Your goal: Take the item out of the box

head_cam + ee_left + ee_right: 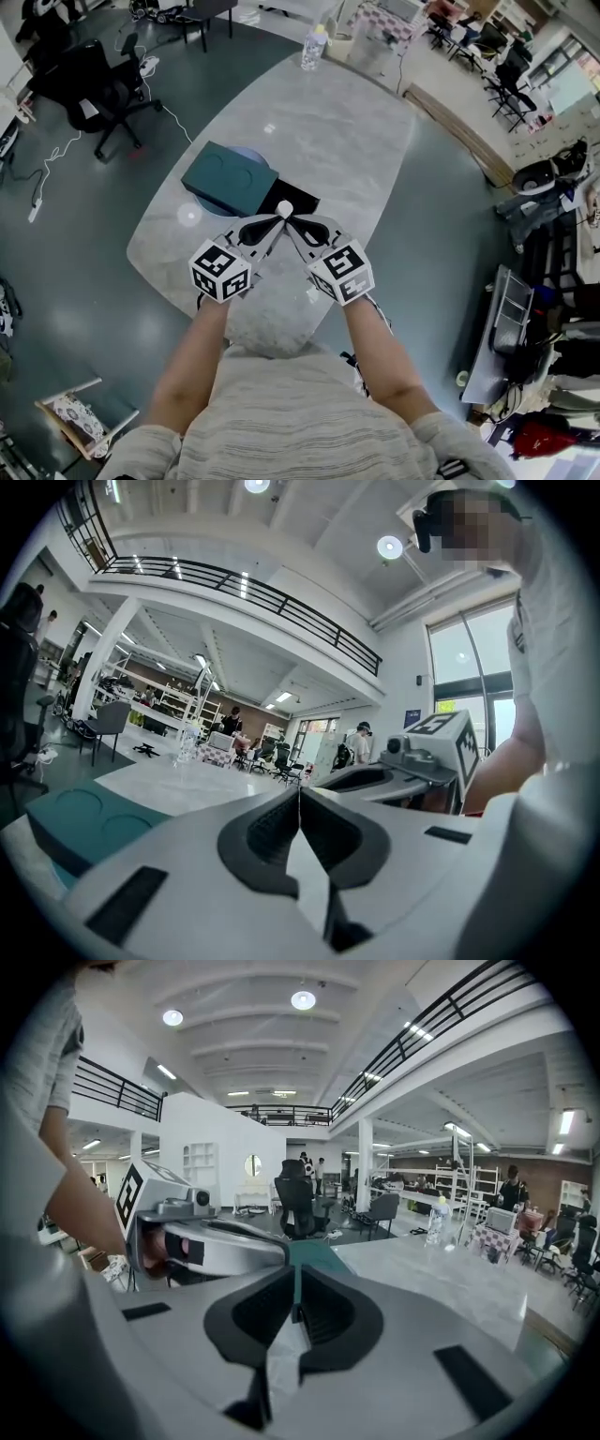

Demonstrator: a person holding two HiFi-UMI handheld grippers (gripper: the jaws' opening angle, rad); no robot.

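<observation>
A teal box lid (pixel 228 176) lies on the pale oval table (pixel 319 131), with a black open box (pixel 298 202) against its near right side. A small white round item (pixel 284 208) shows at the box's near edge. My left gripper (pixel 270 223) and right gripper (pixel 296 225) meet tip to tip just below that item, both shut. Neither gripper view shows anything between the jaws. In the left gripper view the left gripper (pixel 299 799) points over the teal lid (pixel 70 819). From the right gripper (pixel 295 1283) I see the teal lid (pixel 314 1254) behind the other gripper's body.
A clear bottle (pixel 314 47) stands at the table's far end. A black office chair (pixel 94 80) and floor cables sit to the left. Shelving and more chairs are to the right. The person's forearms reach in from the bottom edge.
</observation>
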